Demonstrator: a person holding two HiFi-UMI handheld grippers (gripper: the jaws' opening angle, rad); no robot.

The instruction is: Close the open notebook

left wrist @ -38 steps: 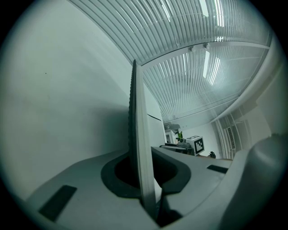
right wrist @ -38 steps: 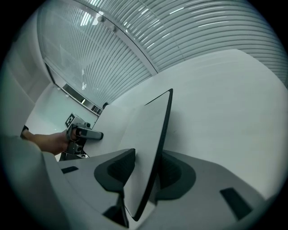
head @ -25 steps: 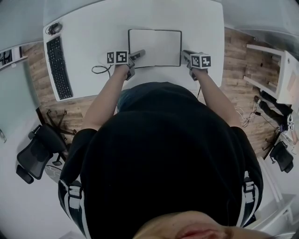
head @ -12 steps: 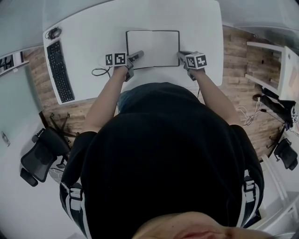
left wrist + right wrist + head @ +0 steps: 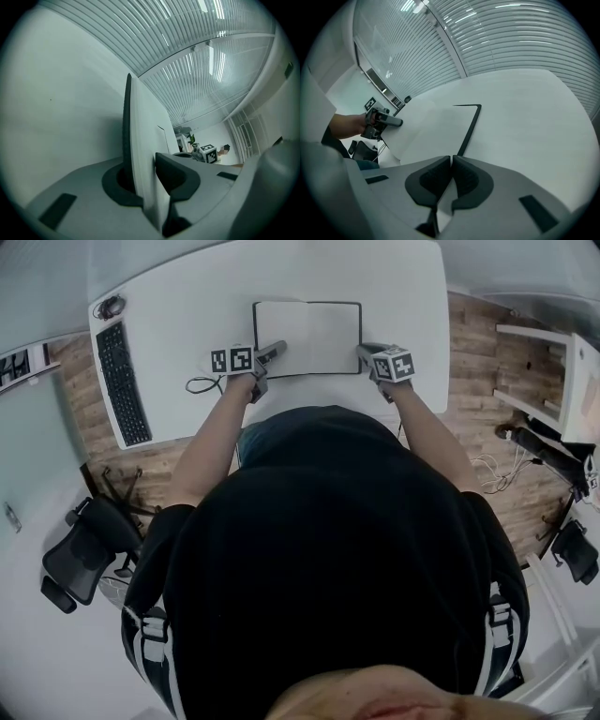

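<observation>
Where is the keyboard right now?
In the head view, the black keyboard lies along the left end of the white desk, to the left of the open notebook.

One notebook (image 5: 309, 334), one keyboard (image 5: 119, 381), two grippers (image 5: 281, 346) (image 5: 361, 351)

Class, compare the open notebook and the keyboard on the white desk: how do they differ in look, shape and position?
The notebook shows white pages inside a dark border; the keyboard is black. The notebook is a broad rectangle; the keyboard is long and narrow. The notebook lies near the desk's middle; the keyboard runs along its left edge. Both rest on the white desk.
</observation>
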